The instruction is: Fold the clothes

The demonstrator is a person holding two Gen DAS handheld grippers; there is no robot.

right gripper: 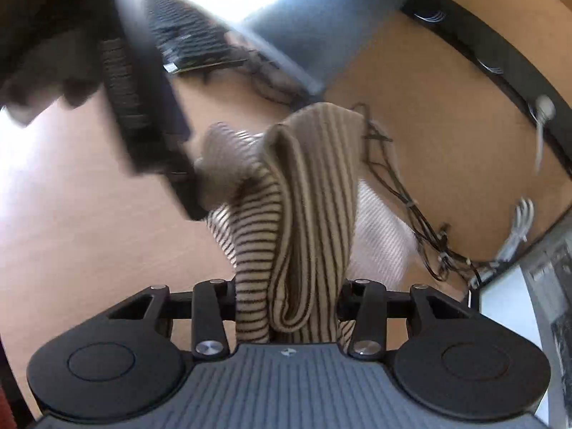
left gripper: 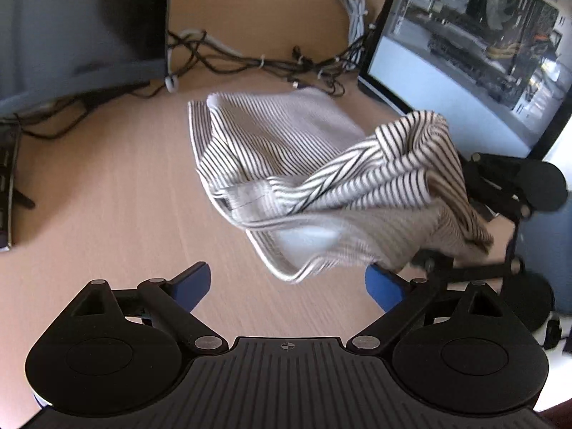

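A black-and-white striped garment [left gripper: 271, 143] lies partly on the wooden desk [left gripper: 107, 196], its right side lifted and bunched. My right gripper [left gripper: 500, 214] comes in from the right, its fingertips buried in that raised bunch. In the right wrist view the striped garment [right gripper: 304, 214] runs in a thick fold between the jaws of the right gripper [right gripper: 289, 304], which are closed onto it. My left gripper [left gripper: 287, 279] stands open near the desk's front. Its blue pads [left gripper: 196, 282] are wide apart, with only the garment's hanging hem above the gap and nothing gripped.
A dark monitor [left gripper: 71, 35] stands at the back left and a tangle of cables [left gripper: 268, 60] runs along the back wall. An open computer case [left gripper: 482, 35] stands at the right. A keyboard edge [left gripper: 7, 186] shows far left. A blurred black shape [right gripper: 150, 107] crosses the right wrist view.
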